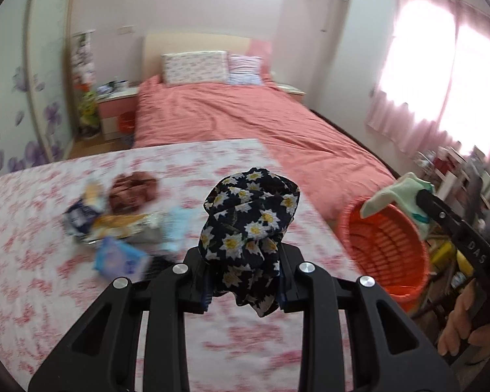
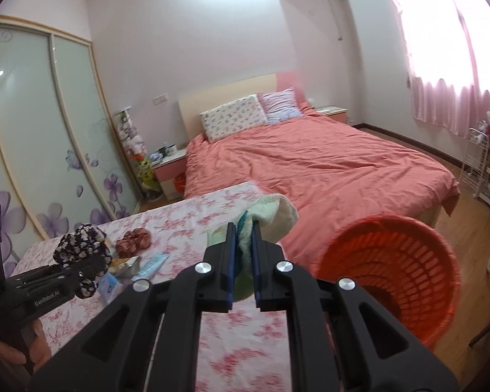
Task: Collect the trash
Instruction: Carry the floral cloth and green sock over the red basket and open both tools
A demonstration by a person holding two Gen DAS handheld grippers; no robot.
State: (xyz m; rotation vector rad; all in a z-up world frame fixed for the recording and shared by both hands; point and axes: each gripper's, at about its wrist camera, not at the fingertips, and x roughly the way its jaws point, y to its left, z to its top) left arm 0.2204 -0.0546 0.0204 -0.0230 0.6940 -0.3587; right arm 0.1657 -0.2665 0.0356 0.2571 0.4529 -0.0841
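- Left wrist view: the left gripper [image 1: 243, 277] is clamping a bunched dark cloth with white daisies [image 1: 250, 219], holding it up above the flowered table cover [image 1: 32, 228].
- To the left of that cloth, a small heap of wrappers [image 1: 114, 228] is lying on the cover along with a brown scrunched cloth [image 1: 132, 191]; the blur is making individual pieces hard to name, but they are clearly not yet collected.
- At the right, the orange basket [image 1: 388, 251] is tilting its mouth toward the camera. What shows of its inside looks bare, so I judge the collecting to be at an early stage.
- The right gripper [image 1: 421, 196] is carrying a pale green towel [image 1: 398, 196] at the basket's upper rim.
- Right wrist view: the right gripper [image 2: 243, 251] is pinching the pale green towel [image 2: 271, 212] between its blue pads, over the table's edge and just left of the orange basket [image 2: 392, 274], not yet inside it.
- The left gripper [image 2: 78, 268] is showing at the left edge, gripping the dark cloth with white daisies [image 2: 78, 245], well apart from the basket.
- Both loads seem due for the basket; the wrappers [image 2: 130, 268] and brown scrunched cloth [image 2: 134, 241] are remaining for later trips.
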